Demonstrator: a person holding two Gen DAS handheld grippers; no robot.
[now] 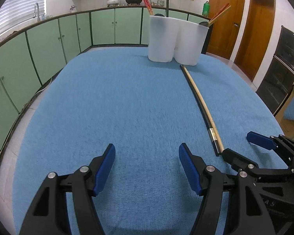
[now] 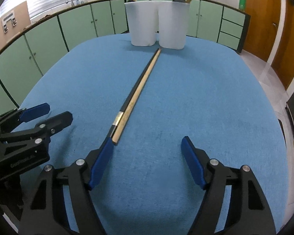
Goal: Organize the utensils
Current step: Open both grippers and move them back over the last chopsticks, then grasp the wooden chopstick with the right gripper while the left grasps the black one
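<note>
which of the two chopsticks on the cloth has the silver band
The black chopstick, lying on the left of the pair in the right wrist view. The pale wooden chopstick touching it is plain along its length.

A blue cloth (image 1: 127, 98) is spread over the worktop. Beyond it, green cabinet doors (image 1: 49, 45) are ranged under a counter on which a white pot (image 1: 113, 0), a black wok (image 1: 134, 0) and a green bottle (image 1: 206, 8) are set. A tap (image 1: 36, 9) is seen by a blinded window, and wooden doors (image 1: 225, 19) at right.
</note>
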